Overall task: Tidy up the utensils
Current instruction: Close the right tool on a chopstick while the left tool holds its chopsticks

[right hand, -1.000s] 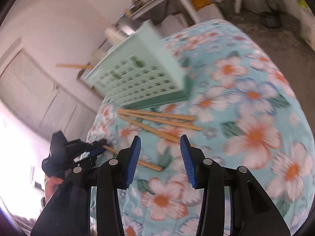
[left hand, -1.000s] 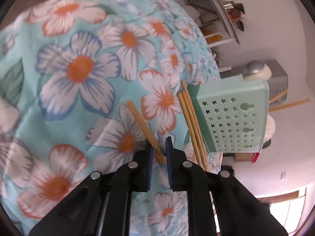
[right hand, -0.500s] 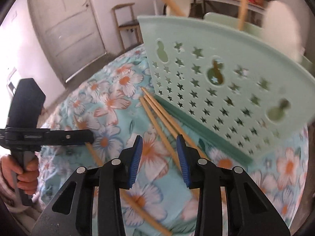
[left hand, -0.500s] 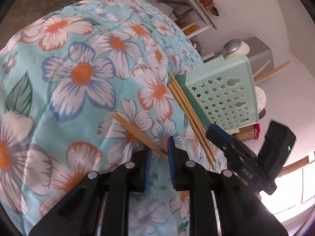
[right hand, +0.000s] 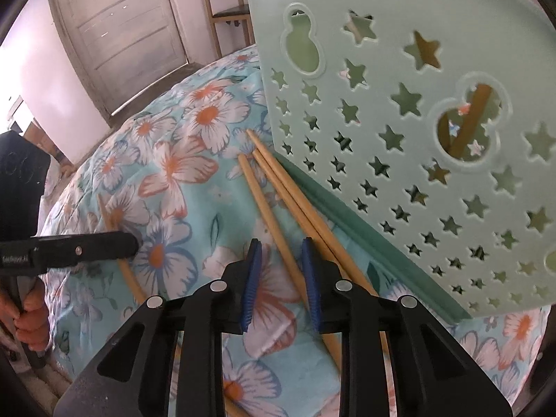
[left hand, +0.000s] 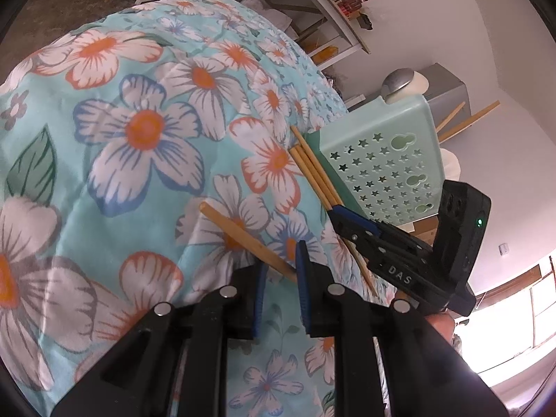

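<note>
A mint green utensil basket (left hand: 382, 160) with star holes stands on the flowered tablecloth (left hand: 139, 132); it fills the right wrist view (right hand: 434, 121) and holds chopsticks (left hand: 465, 121). Three wooden chopsticks (right hand: 278, 194) lie along its base, also in the left wrist view (left hand: 312, 173). A single chopstick (left hand: 239, 234) lies apart. My left gripper (left hand: 281, 271) is partly open with its jaws around the near end of that chopstick. My right gripper (right hand: 278, 260) is open, jaws straddling the leftmost chopstick of the three; it also shows in the left wrist view (left hand: 342, 217).
A white door (right hand: 121, 27) and a wooden chair (right hand: 226, 3) stand beyond the table. A shelf unit (left hand: 312, 10) and a grey box (left hand: 444, 87) stand behind the basket. The table's far edge curves away near the basket.
My right gripper has swung in from afar and come down over the three chopsticks at the basket's base. My left gripper's jaws have widened slightly around the single chopstick.
</note>
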